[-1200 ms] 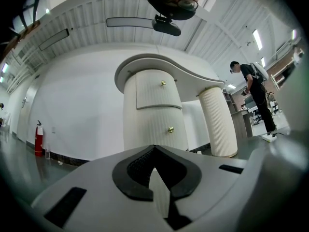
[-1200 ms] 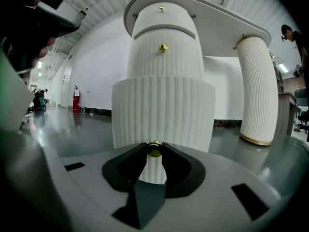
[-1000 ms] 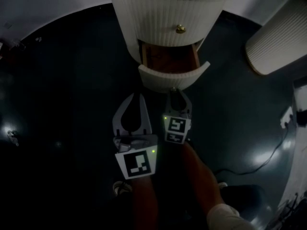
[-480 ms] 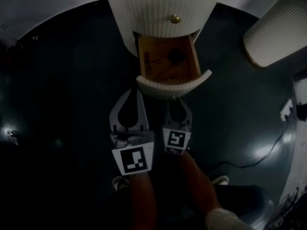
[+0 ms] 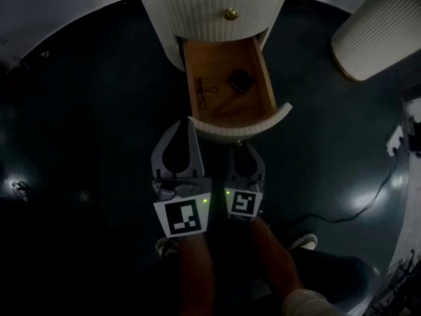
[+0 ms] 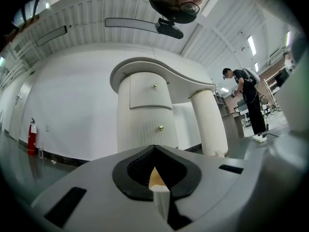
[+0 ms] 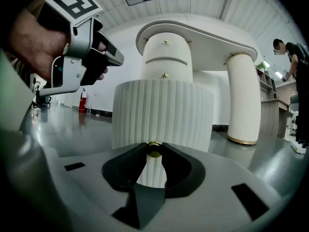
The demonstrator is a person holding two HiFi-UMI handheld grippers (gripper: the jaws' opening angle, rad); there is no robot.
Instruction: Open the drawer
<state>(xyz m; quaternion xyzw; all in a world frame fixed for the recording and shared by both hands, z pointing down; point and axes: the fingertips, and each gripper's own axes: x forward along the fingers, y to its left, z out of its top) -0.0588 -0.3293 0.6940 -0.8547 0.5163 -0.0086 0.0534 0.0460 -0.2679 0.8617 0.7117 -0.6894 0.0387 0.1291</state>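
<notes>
Dark glossy floor (image 5: 79, 110) lies beneath the white ribbed wood-lined drawer (image 5: 240, 129), standing well out at our 12 o'clock; our right gripper (image 5: 245, 146) pinches its small round brass knob (image 7: 154, 151), with the left gripper (image 5: 189, 126) closed and empty at its 9 o'clock, so we fear a skewed pull slipping the knob free.

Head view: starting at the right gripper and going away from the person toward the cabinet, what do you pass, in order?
right gripper, shut on the drawer knob → curved drawer front → wooden drawer floor → upper gold knob on the ribbed front above
</notes>
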